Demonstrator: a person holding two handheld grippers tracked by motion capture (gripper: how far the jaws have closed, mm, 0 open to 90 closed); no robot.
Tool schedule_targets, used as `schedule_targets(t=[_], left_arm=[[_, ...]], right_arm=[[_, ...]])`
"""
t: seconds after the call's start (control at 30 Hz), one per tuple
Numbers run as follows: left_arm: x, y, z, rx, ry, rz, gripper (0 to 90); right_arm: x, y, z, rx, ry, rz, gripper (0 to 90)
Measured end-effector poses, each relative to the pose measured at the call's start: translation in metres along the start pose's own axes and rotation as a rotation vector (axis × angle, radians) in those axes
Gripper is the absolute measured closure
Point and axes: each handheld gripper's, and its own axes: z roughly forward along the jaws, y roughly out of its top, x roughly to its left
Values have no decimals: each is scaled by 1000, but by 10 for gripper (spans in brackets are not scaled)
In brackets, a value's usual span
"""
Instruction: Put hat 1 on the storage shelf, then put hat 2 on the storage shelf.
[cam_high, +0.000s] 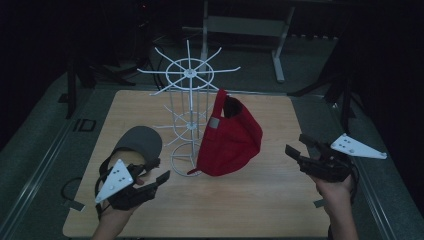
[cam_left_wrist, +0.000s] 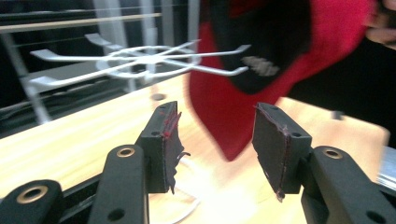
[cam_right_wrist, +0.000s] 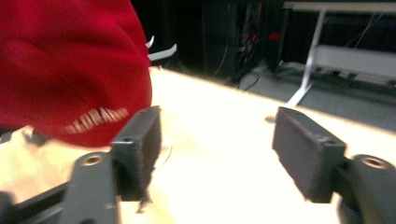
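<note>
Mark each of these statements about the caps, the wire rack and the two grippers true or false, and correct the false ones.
1. The red cap hangs on the white wire rack. True.
2. The grey cap hangs on the rack's top ring. False: it lies on the wooden table, by the left gripper.
3. The right gripper grips the red cap. False: its jaws stand open, nothing between them.
4. The left gripper's jaws are apart with nothing between them. True.
5. The rack stands on the floor. False: it stands on the table.
</note>
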Motion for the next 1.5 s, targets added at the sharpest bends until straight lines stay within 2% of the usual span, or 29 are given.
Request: schedule_targets(t=[0.03,0.1,0.13,0.17,0.2,0.23,0.27,0.3,0.33,0.37,0.47,0.53,0.57,0.6,0.67,0.7,0.83,0.9,0.97,1.03,1.13,1.23,1.33,1.37,1.4,1.43,1.5], left_arm=[[4,-2,-4,-5,11,-6,515],[11,-6,-11,-3,53,-7,514],[11,-6,-11,-3,53,-7,514],[19,-11,-18,-1,82,-16,515],[19,-11,-18,-1,82,-16,514],[27,-17,-26,-2,117,-33,514],[30,-20,-29,-1,132,-46,514],[34,-24,-32,0,150,-54,500],[34,-24,-32,0,150,-54,492],[41,-31,-37,11,185,-59,492],[51,-43,-43,39,216,-81,469],[54,-47,-45,54,224,-84,432],[58,-55,-48,66,226,-109,432],[59,-59,-49,82,241,-119,390],[60,-64,-51,93,252,-128,388],[60,-72,-52,123,283,-154,380],[58,-89,-51,192,348,-174,312],[58,-97,-50,210,369,-209,274],[54,-104,-49,253,411,-209,200],[54,-109,-50,270,444,-220,180],[57,-114,-53,280,460,-244,175],[62,-126,-51,321,505,-277,174],[66,-133,-50,343,517,-297,173],[66,-133,-50,343,517,-297,173],[68,-135,-48,363,521,-288,173],[69,-136,-47,363,509,-295,173],[71,-137,-43,370,515,-298,173]], right_arm=[[-3,-6,1,3,4,22,295],[-6,-17,2,9,4,35,307],[-7,-22,3,14,-1,32,296],[-8,-27,4,33,-2,25,280],[-9,-31,5,43,-14,16,224],[-9,-35,6,51,-35,12,189],[-9,-39,7,61,-34,6,188],[-11,-43,8,51,-28,12,171],[-11,-43,8,51,-28,12,171],[-14,-51,9,23,-23,30,164],[-16,-64,11,18,-44,19,156],[-17,-68,11,19,-33,21,155],[-18,-72,11,20,-33,20,155],[-20,-78,11,29,-48,14,155],[-22,-82,10,45,-61,21,155],[-23,-84,11,51,-71,19,155],[-25,-92,11,62,-100,0,155],[-25,-97,13,58,-90,-12,155],[-24,-104,14,51,-87,-31,155],[-24,-110,15,53,-92,-48,155],[-26,-117,15,37,-108,-46,155],[-33,-128,13,32,-146,-26,155],[-39,-135,12,54,-155,-12,155],[-40,-136,12,59,-160,-13,155],[-41,-138,12,62,-162,-14,155],[-41,-140,12,68,-166,-15,155],[-44,-146,13,79,-191,-15,155]])
